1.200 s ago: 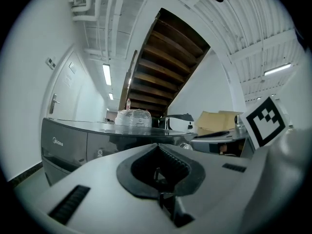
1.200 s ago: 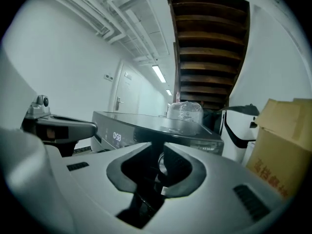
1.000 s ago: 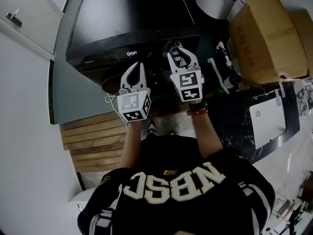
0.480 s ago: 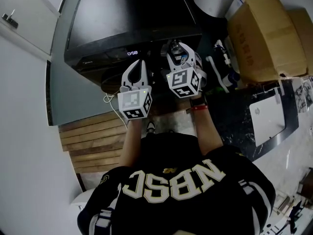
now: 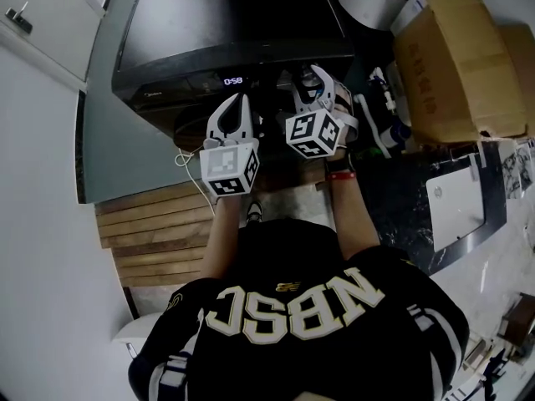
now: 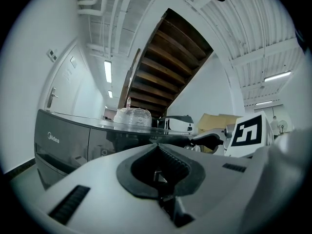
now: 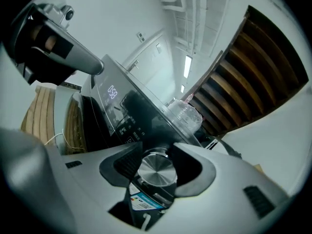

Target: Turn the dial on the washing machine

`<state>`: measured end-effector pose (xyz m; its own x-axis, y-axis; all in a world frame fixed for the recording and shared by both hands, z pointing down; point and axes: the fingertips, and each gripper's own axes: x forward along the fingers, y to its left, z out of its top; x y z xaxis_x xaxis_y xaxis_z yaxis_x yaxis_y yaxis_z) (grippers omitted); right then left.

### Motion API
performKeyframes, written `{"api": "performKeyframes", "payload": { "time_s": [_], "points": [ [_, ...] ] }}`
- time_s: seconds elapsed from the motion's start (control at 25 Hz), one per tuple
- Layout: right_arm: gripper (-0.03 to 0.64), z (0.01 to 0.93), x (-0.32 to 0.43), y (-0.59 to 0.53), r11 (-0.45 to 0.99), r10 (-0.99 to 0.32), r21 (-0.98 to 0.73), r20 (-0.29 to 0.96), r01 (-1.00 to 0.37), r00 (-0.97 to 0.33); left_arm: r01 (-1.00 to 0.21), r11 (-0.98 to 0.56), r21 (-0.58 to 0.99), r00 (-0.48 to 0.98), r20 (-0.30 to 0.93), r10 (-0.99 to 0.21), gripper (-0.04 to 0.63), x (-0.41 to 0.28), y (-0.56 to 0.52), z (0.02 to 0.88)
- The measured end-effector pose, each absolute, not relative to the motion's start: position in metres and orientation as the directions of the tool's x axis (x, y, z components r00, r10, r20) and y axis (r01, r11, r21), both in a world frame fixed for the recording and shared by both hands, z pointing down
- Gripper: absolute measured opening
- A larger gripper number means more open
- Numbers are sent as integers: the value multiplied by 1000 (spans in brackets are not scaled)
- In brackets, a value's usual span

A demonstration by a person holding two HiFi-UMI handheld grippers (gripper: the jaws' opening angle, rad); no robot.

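On the front panel of the washing machine (image 5: 167,32), just right of the lit display (image 5: 233,81), the silver dial (image 7: 156,172) sits between the jaws of the right gripper (image 7: 157,164). Those jaws have just been opening and the pads are not pressing the dial, so nothing is gripped. The gripper is rolled sideways and tipped slightly down. The left gripper (image 6: 157,150) hangs beside it, level, with jaws closed together and empty. A cardboard box (image 5: 456,57) is off to the right.

the left gripper (image 5: 237,100) is pointing level, jaws together; the tilted right gripper (image 5: 315,80) has just been opening, jaws standing apart around the dial (image 7: 157,169).
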<state>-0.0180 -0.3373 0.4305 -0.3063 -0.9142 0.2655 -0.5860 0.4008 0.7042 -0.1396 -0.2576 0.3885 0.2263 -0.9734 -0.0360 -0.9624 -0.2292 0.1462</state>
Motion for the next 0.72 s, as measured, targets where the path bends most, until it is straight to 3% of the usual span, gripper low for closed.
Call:
{"api": "performKeyframes", "payload": {
  "time_s": [0.48, 0.72],
  "points": [
    [193, 427, -19, -339, 385, -921, 681, 241, -623, -306, -957, -250, 144, 248, -35, -968, 14, -135, -270, 388],
    [192, 422, -11, -341, 413, -911, 502, 219, -760, -350, -954, -264, 146, 262, -34, -965, 14, -128, -273, 388]
  ]
}}
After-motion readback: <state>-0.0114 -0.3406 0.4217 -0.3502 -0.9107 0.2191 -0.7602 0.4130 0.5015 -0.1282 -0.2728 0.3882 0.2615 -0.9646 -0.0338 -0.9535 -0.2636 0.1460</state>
